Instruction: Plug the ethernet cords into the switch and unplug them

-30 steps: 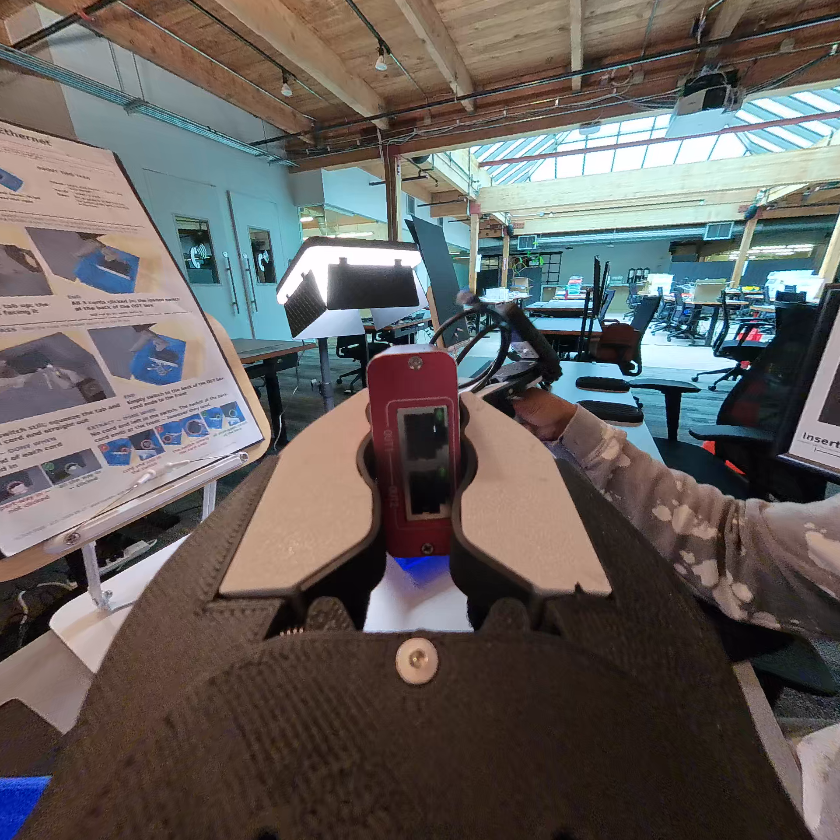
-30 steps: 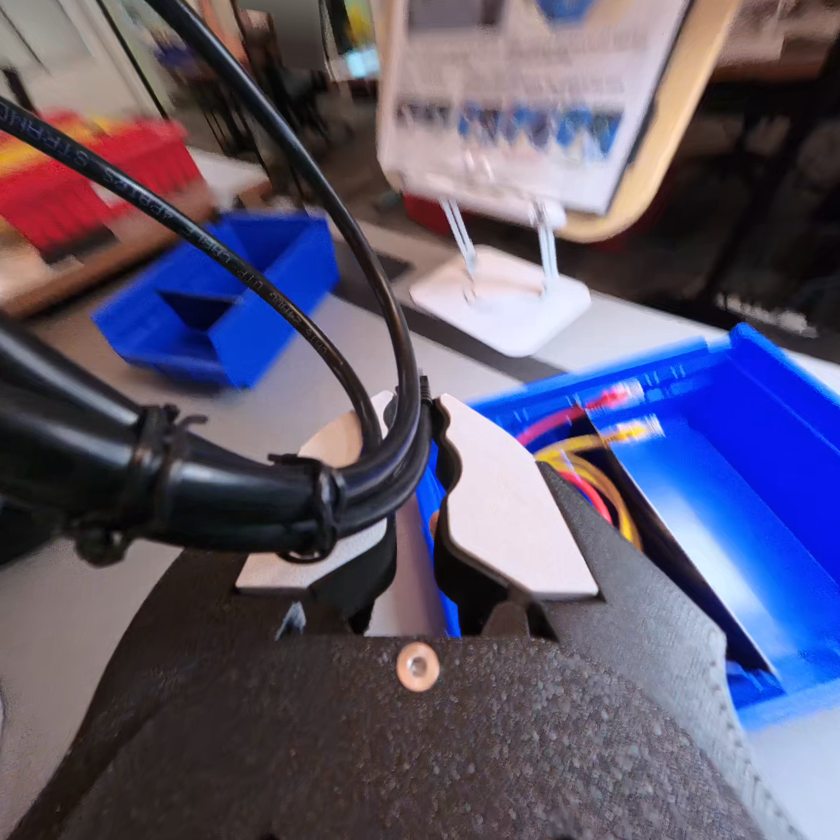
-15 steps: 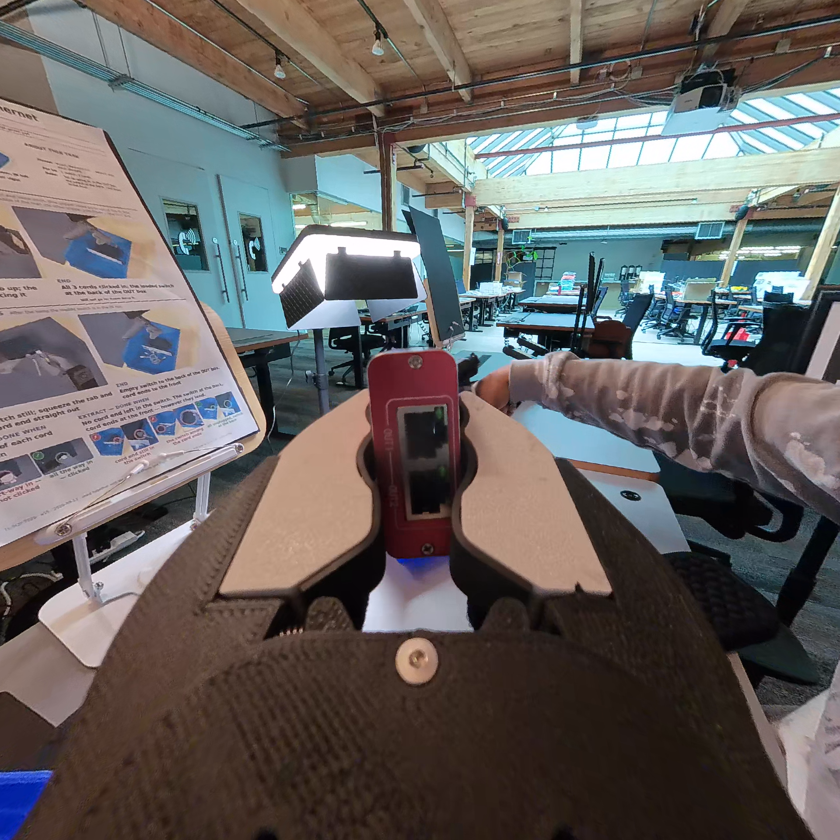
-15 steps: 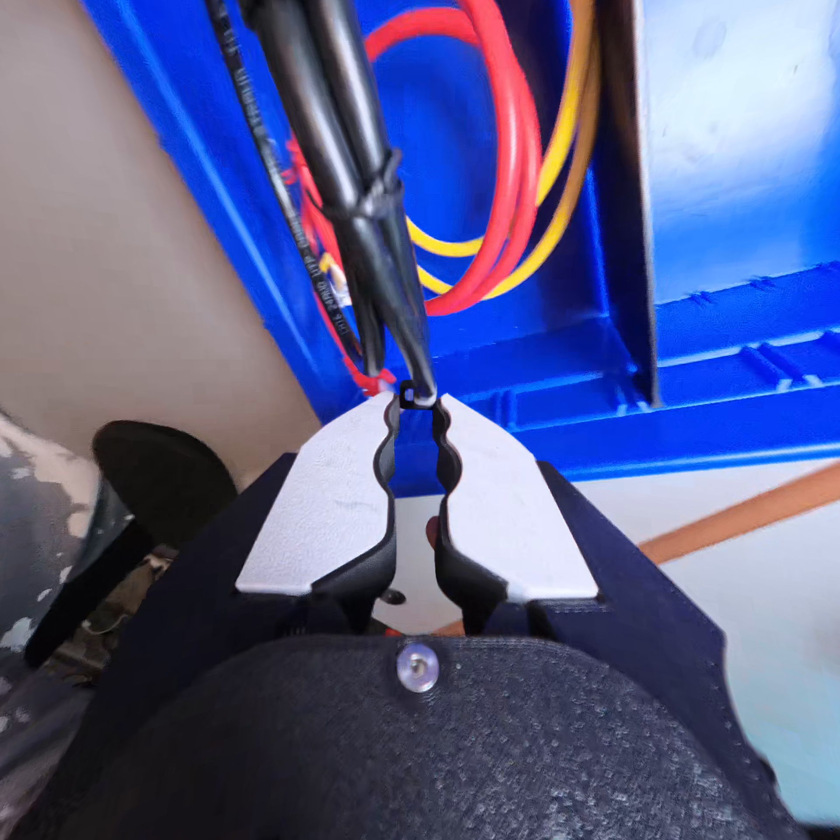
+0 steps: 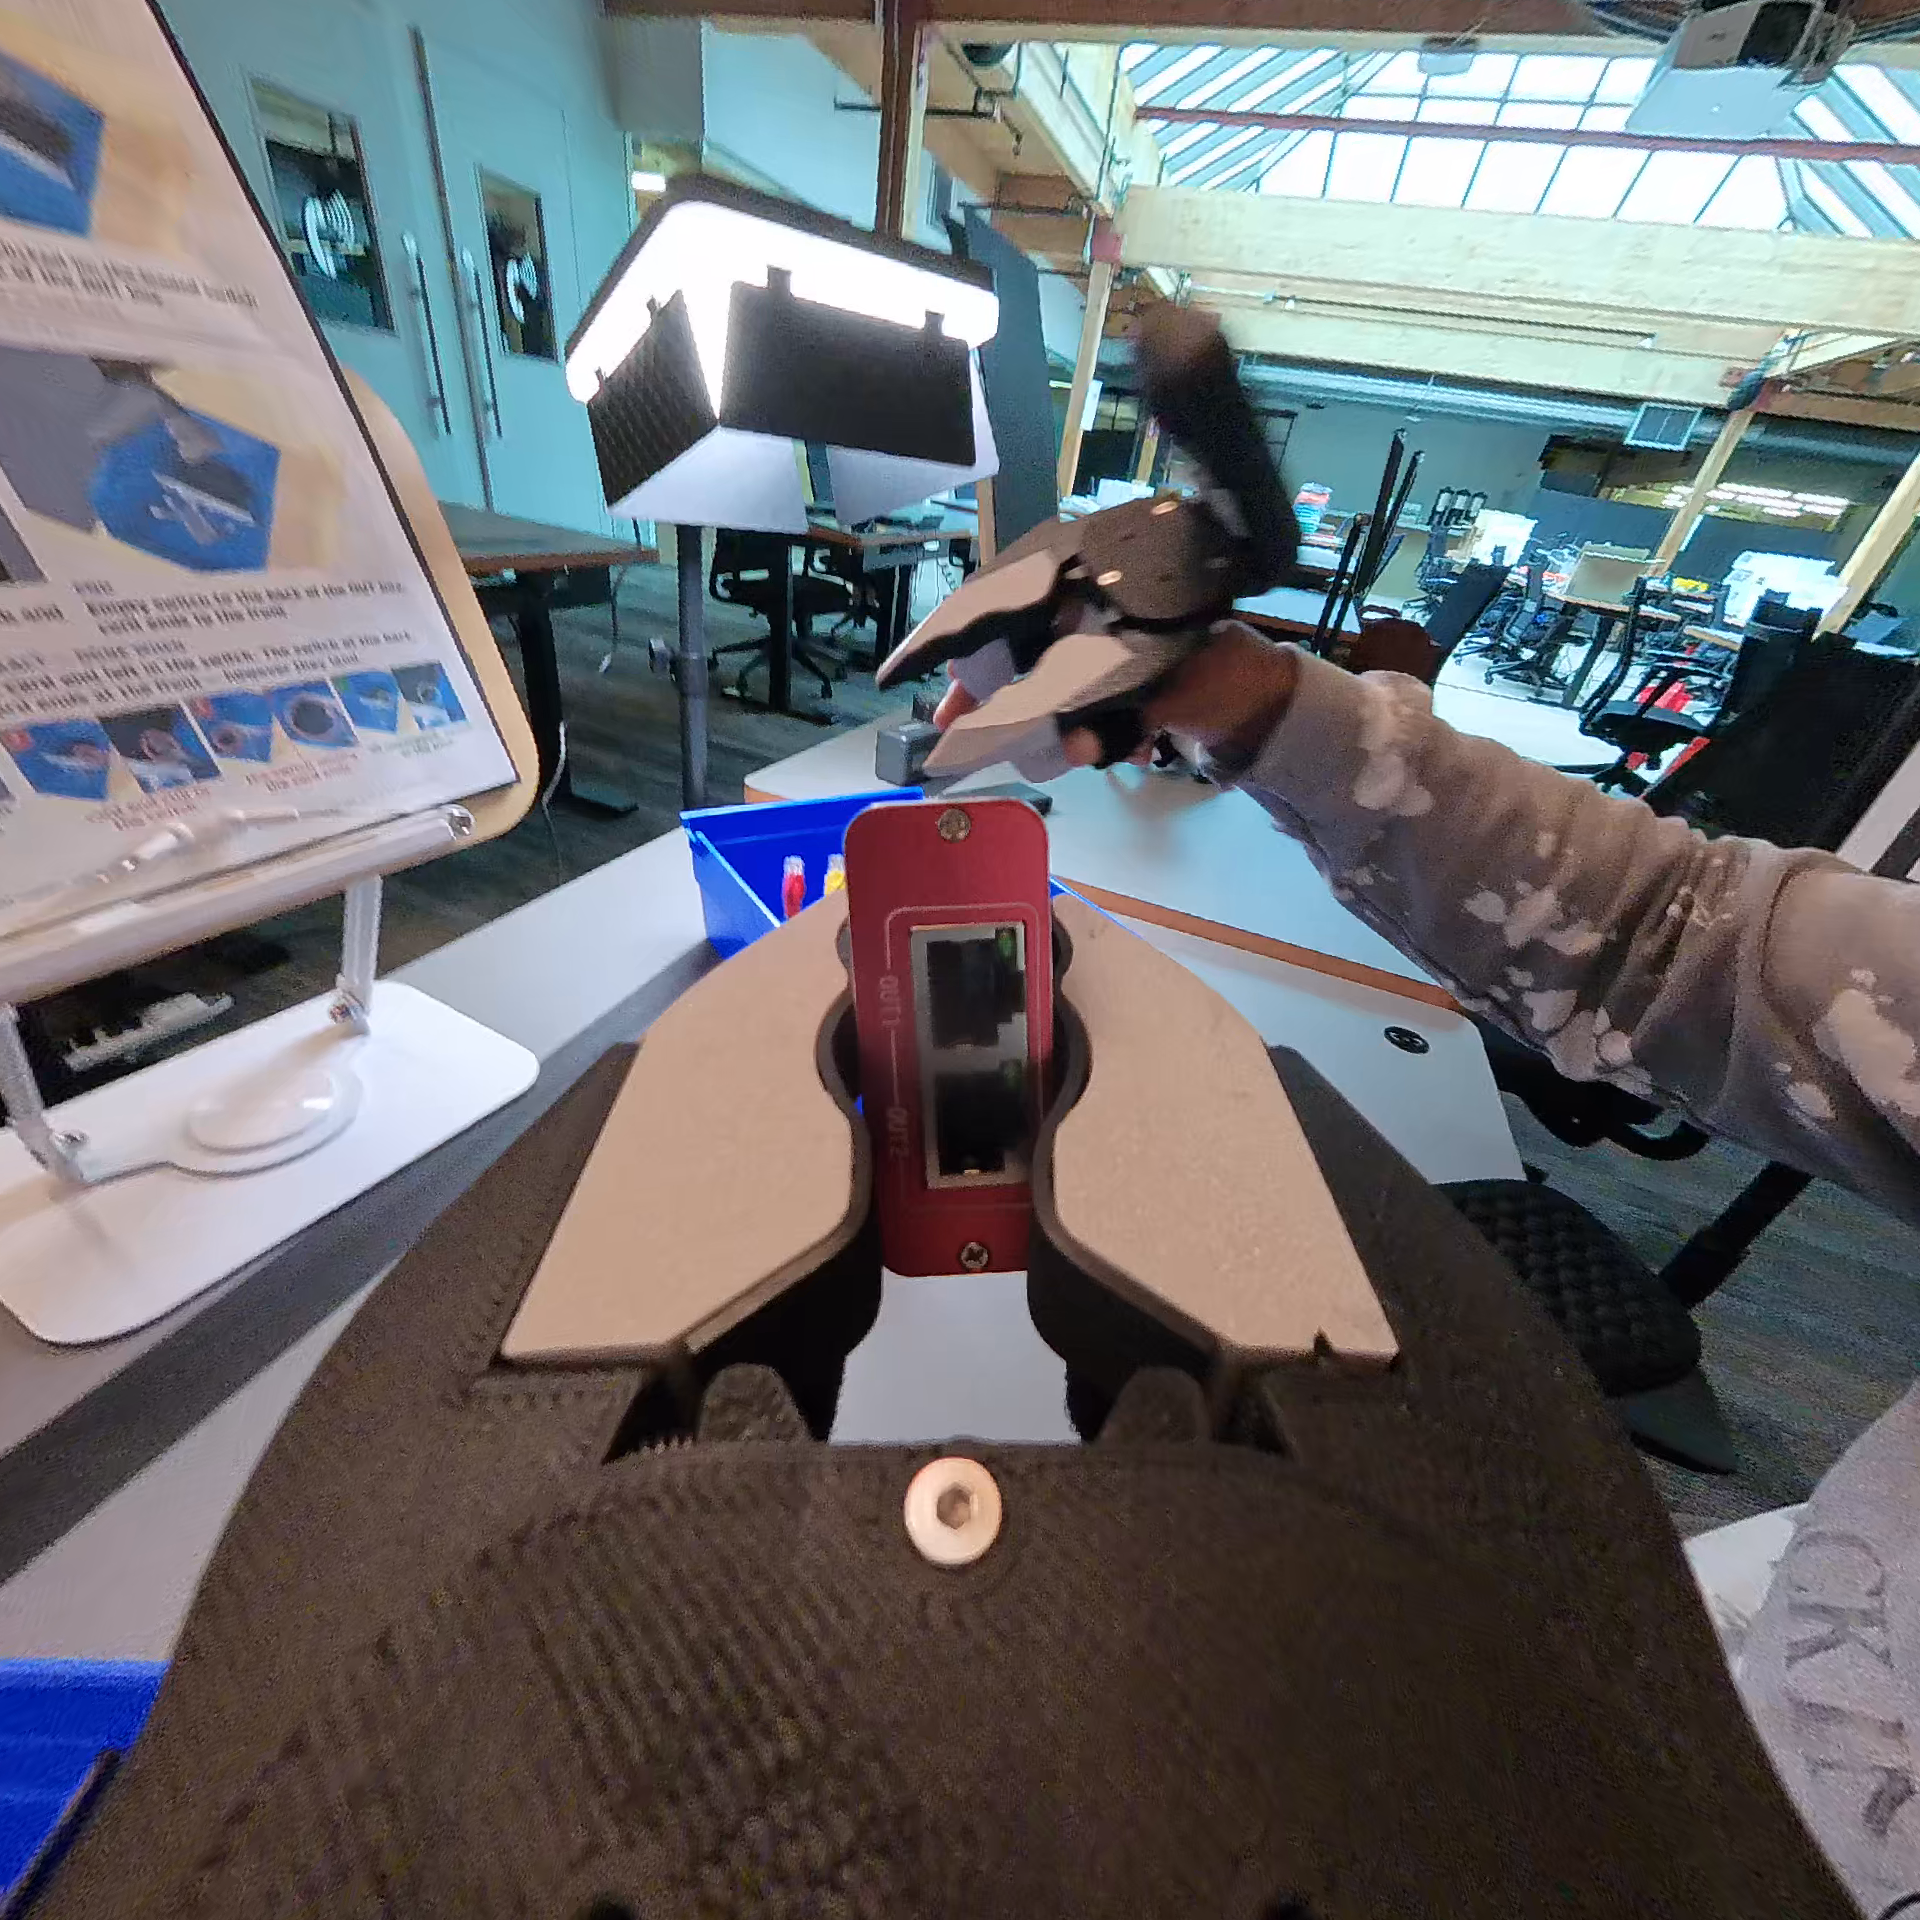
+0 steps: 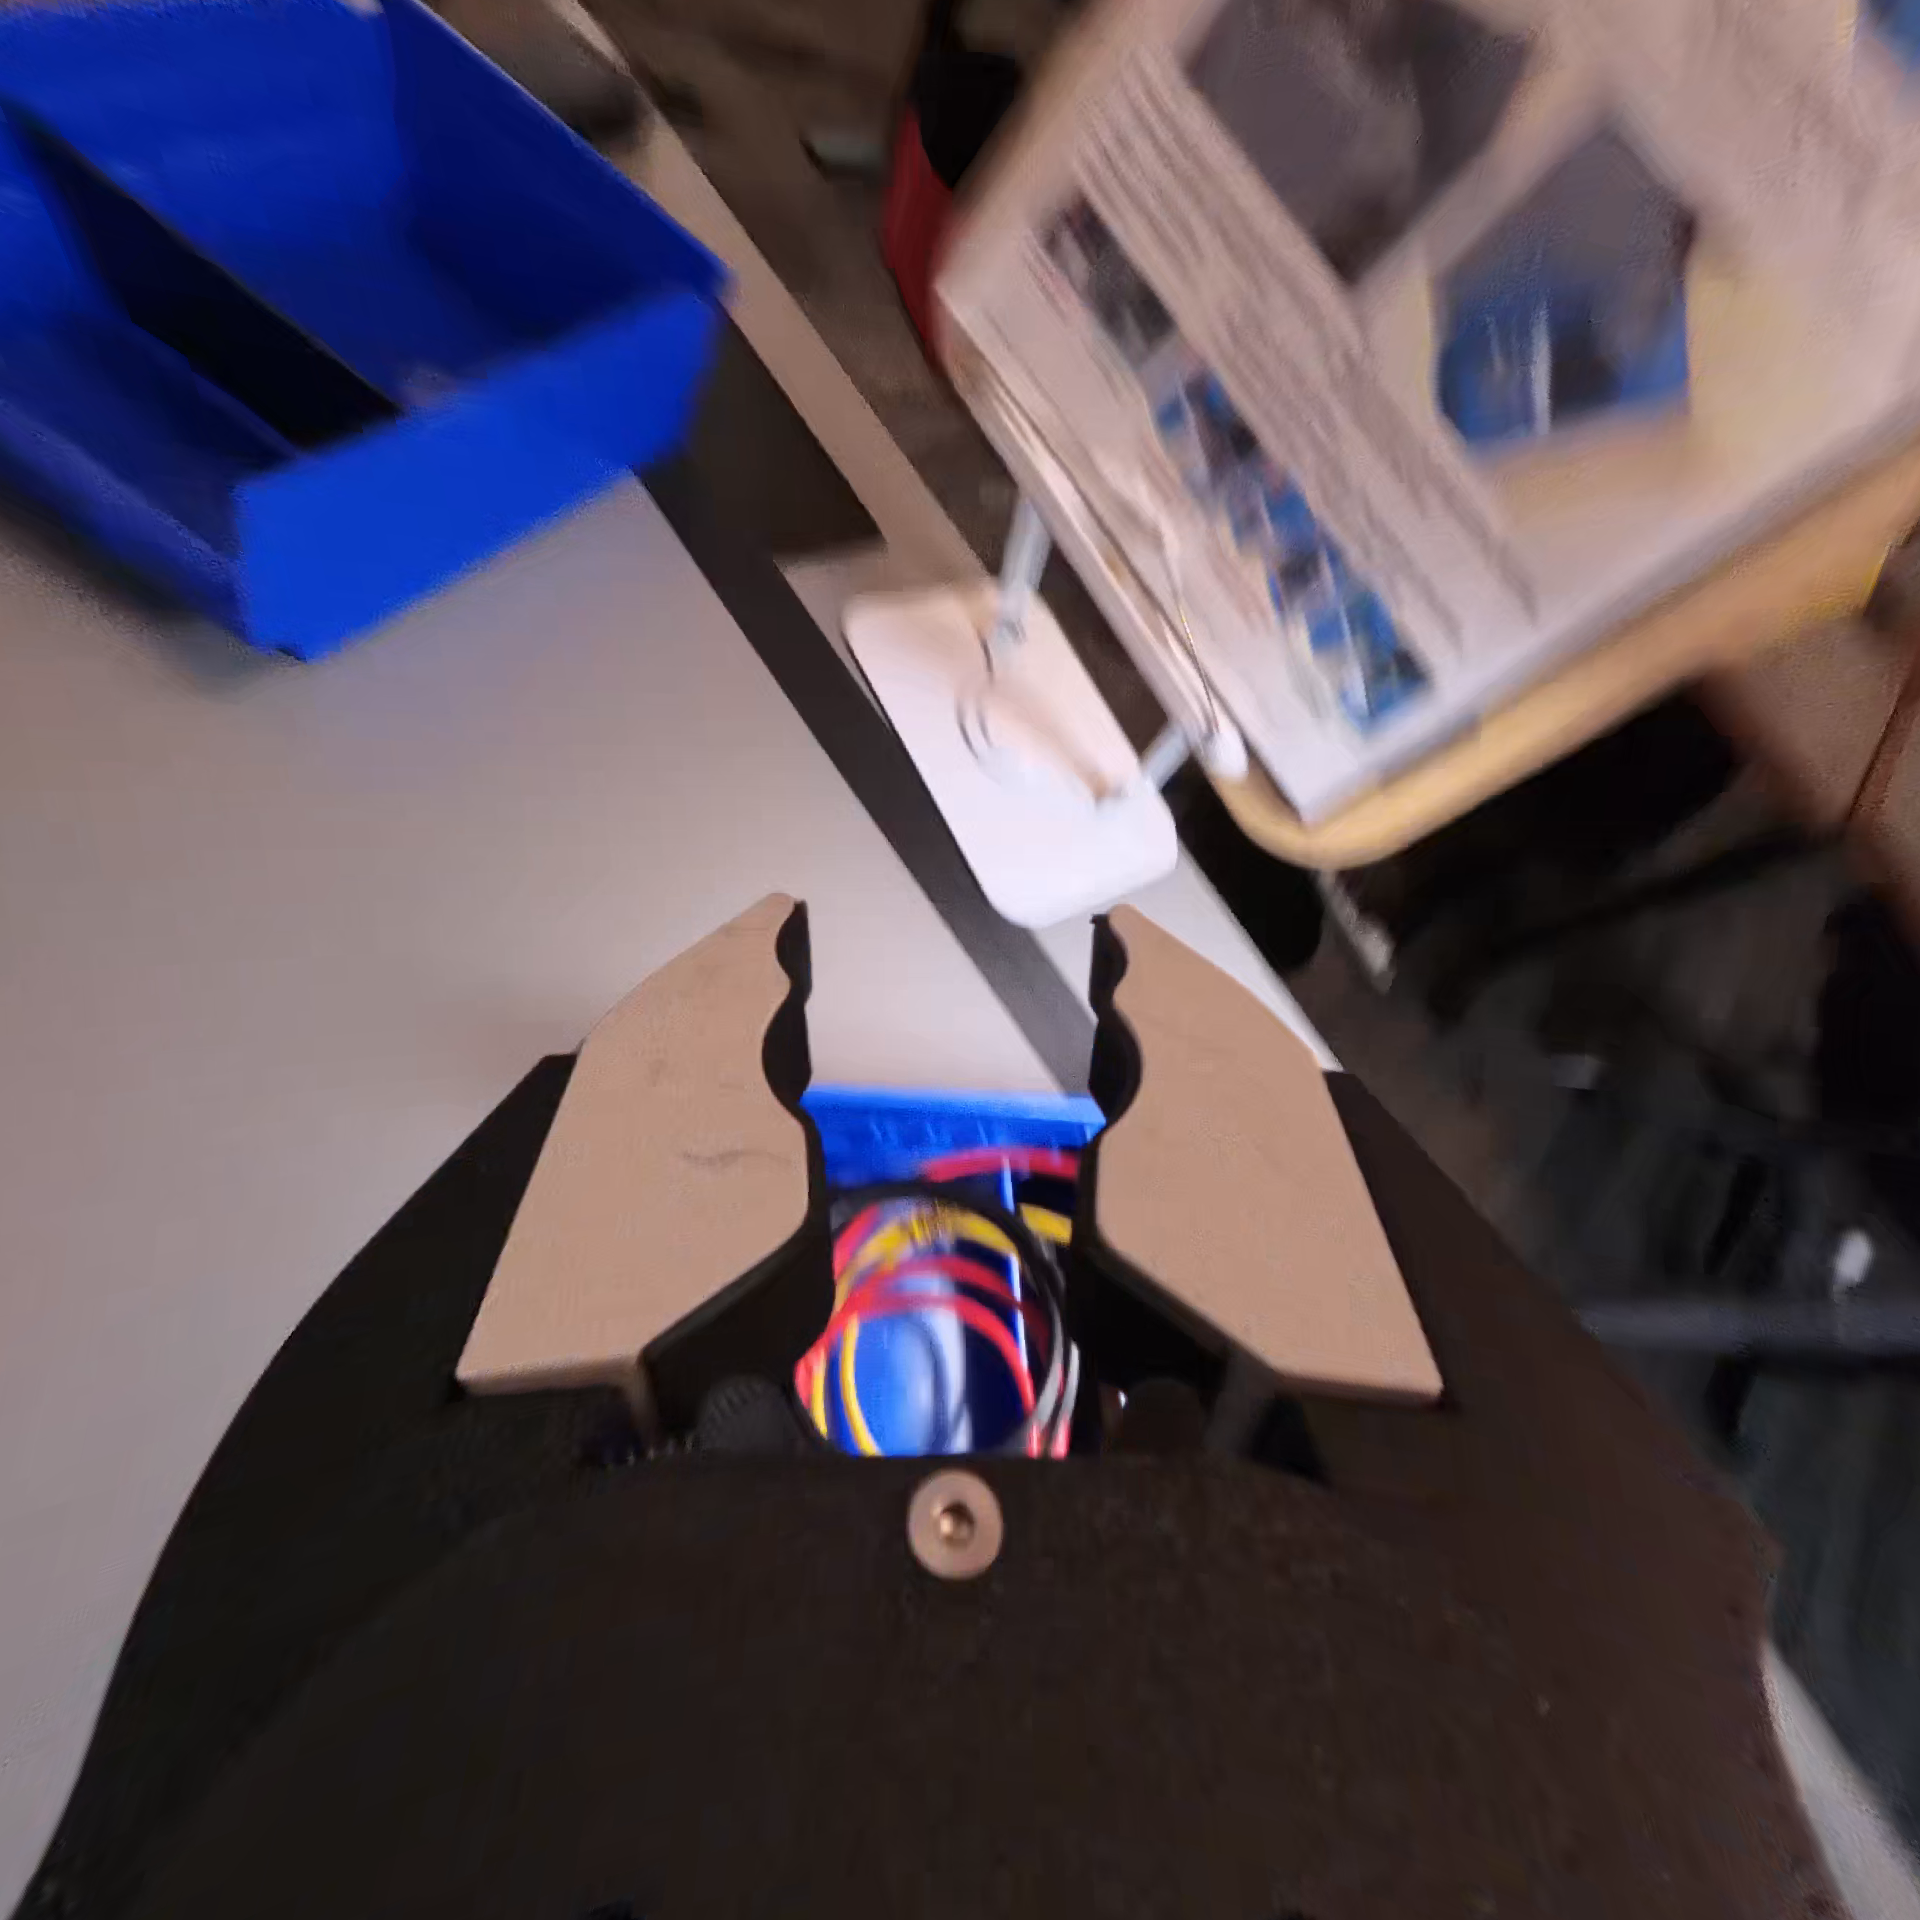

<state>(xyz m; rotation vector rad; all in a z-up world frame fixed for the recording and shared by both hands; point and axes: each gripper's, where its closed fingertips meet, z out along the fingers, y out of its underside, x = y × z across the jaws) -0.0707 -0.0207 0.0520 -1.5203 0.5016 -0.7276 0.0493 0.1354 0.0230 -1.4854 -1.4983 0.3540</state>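
Left claw grips switch; right claw open

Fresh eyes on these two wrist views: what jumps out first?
The red metal switch, upright and clamped in the left gripper, both ports empty and facing the camera. Beyond it, the right gripper hangs open over the table, holding nothing. In the right wrist view, coiled red and yellow ethernet cords lie in a blue plastic bin directly below.
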